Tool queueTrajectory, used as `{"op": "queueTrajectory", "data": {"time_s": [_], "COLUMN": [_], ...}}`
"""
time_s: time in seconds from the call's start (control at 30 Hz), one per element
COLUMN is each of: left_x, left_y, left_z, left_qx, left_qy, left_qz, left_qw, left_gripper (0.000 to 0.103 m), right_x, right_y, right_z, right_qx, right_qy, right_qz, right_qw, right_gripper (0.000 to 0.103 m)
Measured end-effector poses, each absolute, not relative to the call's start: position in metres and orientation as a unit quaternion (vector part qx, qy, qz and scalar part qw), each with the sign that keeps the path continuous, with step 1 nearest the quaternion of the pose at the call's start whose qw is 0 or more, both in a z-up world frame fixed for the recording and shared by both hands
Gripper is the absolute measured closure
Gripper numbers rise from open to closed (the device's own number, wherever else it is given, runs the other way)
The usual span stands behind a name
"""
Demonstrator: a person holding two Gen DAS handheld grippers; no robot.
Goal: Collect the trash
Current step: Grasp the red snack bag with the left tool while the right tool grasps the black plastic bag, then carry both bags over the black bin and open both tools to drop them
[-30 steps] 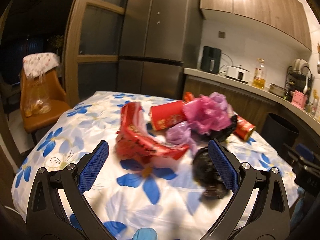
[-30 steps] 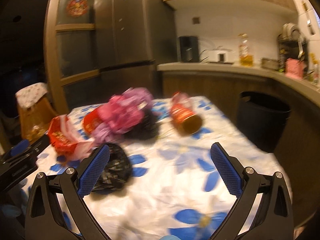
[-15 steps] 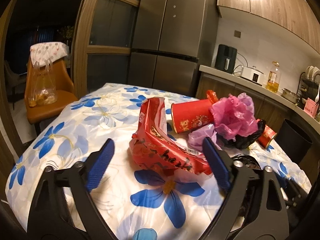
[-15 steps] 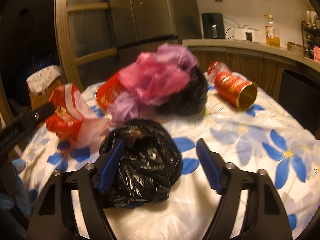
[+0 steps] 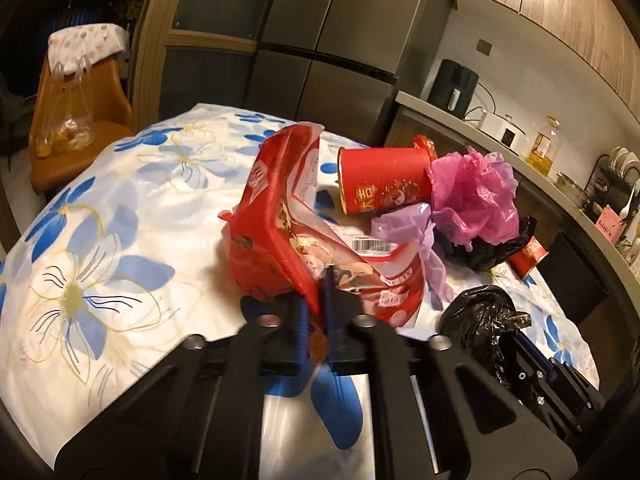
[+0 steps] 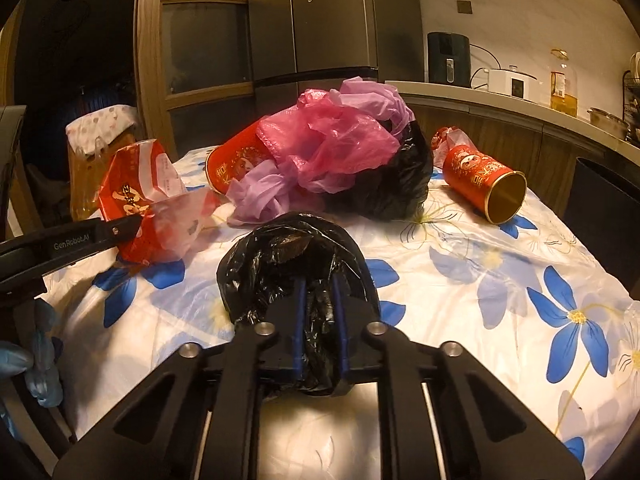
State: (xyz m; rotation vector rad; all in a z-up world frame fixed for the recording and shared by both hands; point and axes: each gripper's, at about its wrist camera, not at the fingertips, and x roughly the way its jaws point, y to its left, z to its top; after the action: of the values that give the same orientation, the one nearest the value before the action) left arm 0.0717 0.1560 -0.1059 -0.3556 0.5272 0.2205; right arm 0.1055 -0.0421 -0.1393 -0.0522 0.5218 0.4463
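My left gripper (image 5: 316, 304) angled down at the floral-cloth table (image 5: 120, 216), jaws just closed, nipping the red snack wrapper (image 5: 288, 236) edge. My right gripper (image 6: 319, 300), right of it, jaws just closed, pinching the crumpled black bag (image 6: 288, 264).

Table (image 5: 120, 208) wore a white cloth w/ blue flowers. Behind it stood a dark steel fridge (image 5: 340, 40). An orange chair (image 5: 80, 120) sat at left, cloth draped on its back. Along the wall: black appliance (image 5: 458, 86), white cooker (image 5: 502, 132), oil bottle (image 5: 546, 146), dish rack (image 5: 616, 184).
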Motion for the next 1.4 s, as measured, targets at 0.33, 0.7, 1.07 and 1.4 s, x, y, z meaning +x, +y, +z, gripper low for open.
{"op": "queueTrajectory", "data": {"time_s": [0.33,0.7,1.07,1.4], "left_x": [0.053,0.061,0.106,0.175], "left_y": [0.134,0.066,-0.022,-0.125], "left_z": [-0.075,-0.033,0.01,0.032], "left_qx": [-0.152,-0.097,-0.059,-0.031], "left_qy": [0.218,0.182,0.151,0.14], "left_qz": [0.108,0.056,-0.034,-0.128], "left_qw": [0.958,0.977,0.986,0.981], "left_gripper": [0.103,0.103,0.103,0.103], "right_x": [0.092,0.082,0.102,0.138], "right_y": [-0.076,-0.144,-0.227,-0.308], "right_z": [-0.115,-0.07,-0.029,-0.005], "right_qx": [-0.003,0.027,0.058,0.061], "right_qy": [0.222,0.165,0.117,0.077], "right_qz": [0.207,0.157,0.065,-0.027], "right_qw": [0.953,0.973,0.989,0.995], "right_gripper": [0.096,0.096,0.096,0.096]}}
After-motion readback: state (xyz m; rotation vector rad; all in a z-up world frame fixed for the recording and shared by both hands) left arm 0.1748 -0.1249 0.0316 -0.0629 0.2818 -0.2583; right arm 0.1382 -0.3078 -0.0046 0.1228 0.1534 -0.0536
